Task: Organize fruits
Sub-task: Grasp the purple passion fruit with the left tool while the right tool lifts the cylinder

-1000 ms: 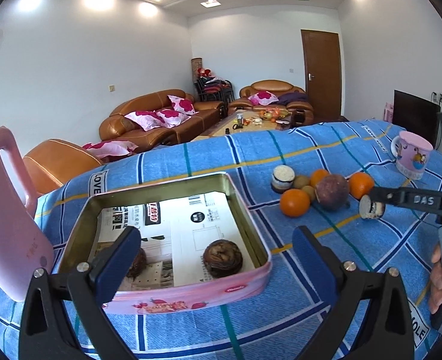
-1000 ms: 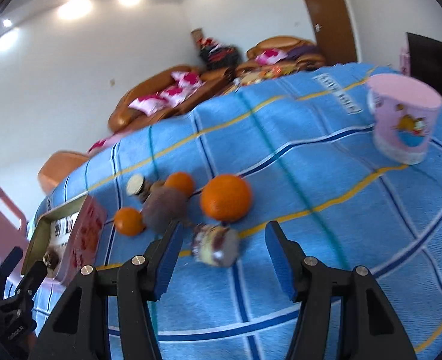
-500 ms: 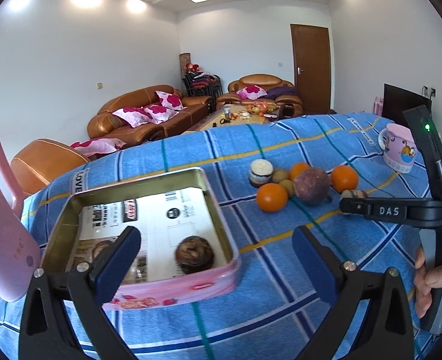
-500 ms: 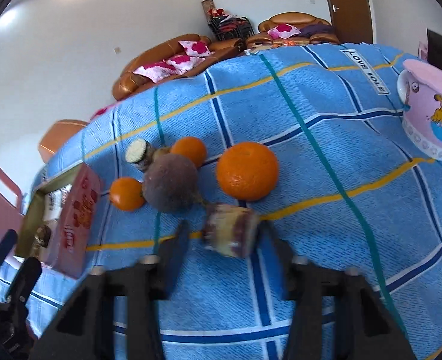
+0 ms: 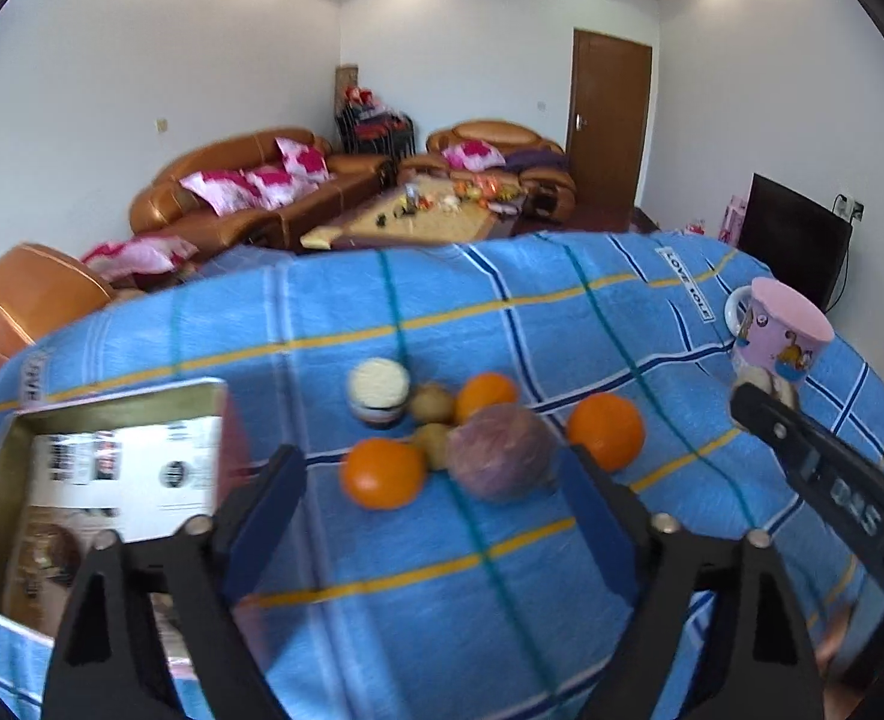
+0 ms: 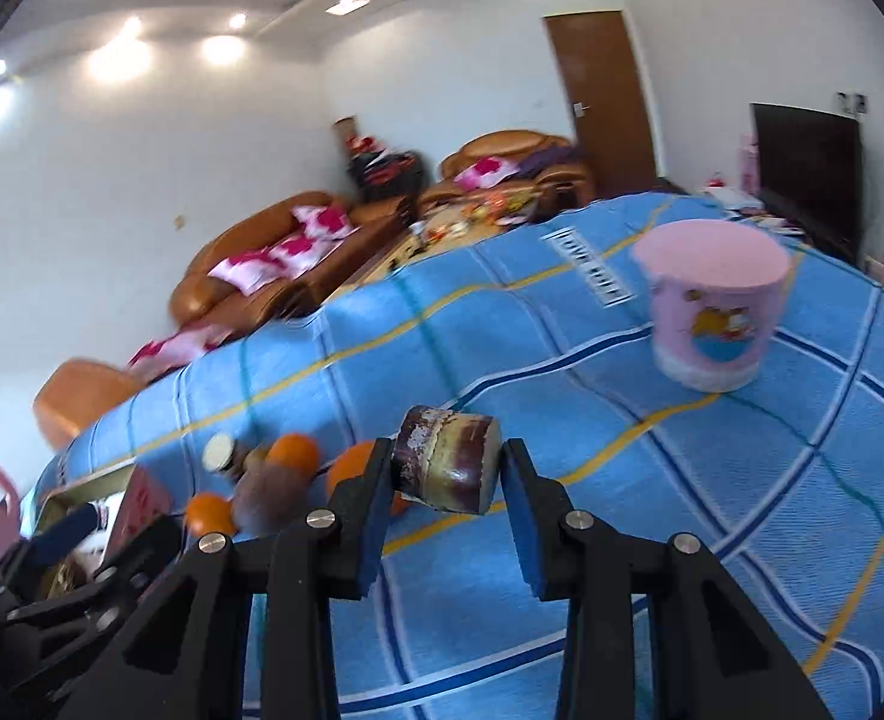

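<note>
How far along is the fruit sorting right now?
Early stage. Done: one dark round fruit lies in the tin. In hand: the right gripper is shut on a short brown chunk, lifted off the cloth. Left: three oranges, a purple fruit, two small brown ones and a white-topped piece. The left gripper is open, its jaws just closing.

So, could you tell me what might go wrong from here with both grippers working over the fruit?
The right gripper pinches the short sugarcane piece only at its fingertips, so it may slip.

The left gripper, open, hangs close over the clustered oranges and the purple fruit; a nudge could send them rolling across the blue cloth.
</note>
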`<state>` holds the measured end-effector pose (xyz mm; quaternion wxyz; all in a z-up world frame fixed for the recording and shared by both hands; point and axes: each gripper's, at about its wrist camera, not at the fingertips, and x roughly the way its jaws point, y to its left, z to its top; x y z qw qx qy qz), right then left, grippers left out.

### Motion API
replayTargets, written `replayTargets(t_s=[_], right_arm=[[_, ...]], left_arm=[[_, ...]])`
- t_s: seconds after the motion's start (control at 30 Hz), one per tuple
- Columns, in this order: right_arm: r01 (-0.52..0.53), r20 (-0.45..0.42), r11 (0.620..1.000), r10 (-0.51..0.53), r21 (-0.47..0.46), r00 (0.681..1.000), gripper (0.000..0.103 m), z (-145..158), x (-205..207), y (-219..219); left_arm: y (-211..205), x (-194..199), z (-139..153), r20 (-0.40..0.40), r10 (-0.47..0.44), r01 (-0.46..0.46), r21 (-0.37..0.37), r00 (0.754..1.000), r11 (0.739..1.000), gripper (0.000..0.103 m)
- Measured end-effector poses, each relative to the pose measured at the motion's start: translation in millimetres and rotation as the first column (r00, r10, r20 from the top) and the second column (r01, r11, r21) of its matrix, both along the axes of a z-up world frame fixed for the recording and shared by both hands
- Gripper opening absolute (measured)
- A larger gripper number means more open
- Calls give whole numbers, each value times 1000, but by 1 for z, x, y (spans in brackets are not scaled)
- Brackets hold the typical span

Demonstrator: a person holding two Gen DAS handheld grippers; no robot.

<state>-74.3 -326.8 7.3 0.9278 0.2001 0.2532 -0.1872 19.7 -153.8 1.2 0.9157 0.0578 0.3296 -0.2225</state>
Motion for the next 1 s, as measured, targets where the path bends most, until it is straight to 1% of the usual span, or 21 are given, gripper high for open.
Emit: replayTargets(t_s=[0.07,0.13,0.23,0.33,0.43,0.57,0.63,0.77,0.87,0.93,1.0], right_arm=[[19,5,1000,-19,23,1000,38,0,-3,-6],[35,12,999,-35,33,999,38,1,-8,-9],[35,20,999,-36,42,999,38,2,-10,-11],[24,23,999,-25,47,999,38,2,-8,-9],[7,18,999,-8,48,1000,38,1,-5,-6],[2,19,999,-3,52,1000,38,1,-3,-5],[9,22,998,-10,58,1000,38,1,-3,-6],[13,13,998,-14,68,1000,38,-2,-1,-9],[14,20,998,-15,58,1000,38,-1,-3,-9],[15,31,999,-17,44,999,38,1,-4,-8],[15,39,999,-16,28,999,38,2,-5,-7]], left_arm=[[-12,9,-6,-41,-3,2,-15,999,1000,80],[-23,15,-12,-67,-1,0,-16,998,1000,73],[-38,21,-22,-88,4,-2,21,996,1000,65],[-47,27,-30,-112,15,-11,43,994,999,59],[-57,27,-31,-89,25,-17,88,996,996,59],[-71,27,-33,-60,34,-23,171,998,985,59],[-72,26,-32,-50,38,-28,182,998,983,52],[-68,22,-29,-60,5,4,142,998,990,52],[-56,17,-24,-68,-11,15,67,998,998,52],[-45,9,-18,-37,-4,5,24,999,1000,52],[-37,-1,-13,0,6,-6,24,1000,1000,52]])
